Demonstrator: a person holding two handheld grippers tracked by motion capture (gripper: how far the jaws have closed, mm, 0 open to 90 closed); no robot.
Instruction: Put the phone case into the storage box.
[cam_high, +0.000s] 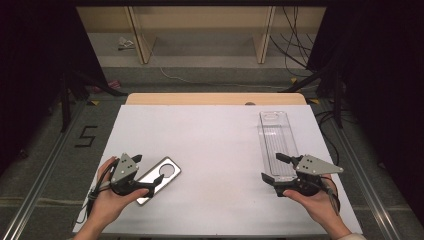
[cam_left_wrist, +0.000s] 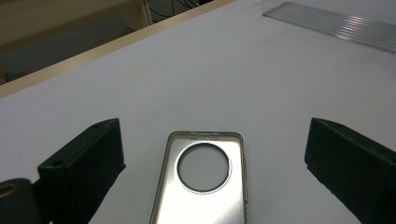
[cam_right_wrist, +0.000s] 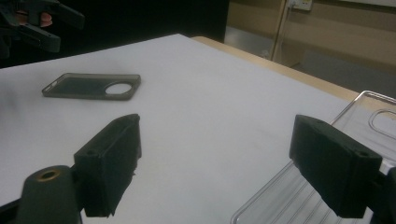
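A silvery phone case (cam_high: 161, 177) with a round hole lies flat at the near left of the white table top (cam_high: 215, 140). My left gripper (cam_high: 145, 170) is open around its near end, one jaw on each side and neither touching it. In the left gripper view the case (cam_left_wrist: 205, 205) lies between the wide jaws of the left gripper (cam_left_wrist: 215, 134). My right gripper (cam_high: 275, 168) is open over the near end of a long clear plastic tray (cam_high: 276, 137). In the right gripper view the right gripper (cam_right_wrist: 219, 133) holds nothing, with the tray (cam_right_wrist: 280, 198) under one jaw and the case (cam_right_wrist: 91, 86) farther off.
A wooden table edge (cam_high: 215, 98) shows beyond the white sheet. Behind it are wooden shelf legs (cam_high: 140, 35), cables on the floor (cam_high: 295, 45) and dark stands on both sides. The left gripper (cam_right_wrist: 37, 23) appears at the far corner of the right gripper view.
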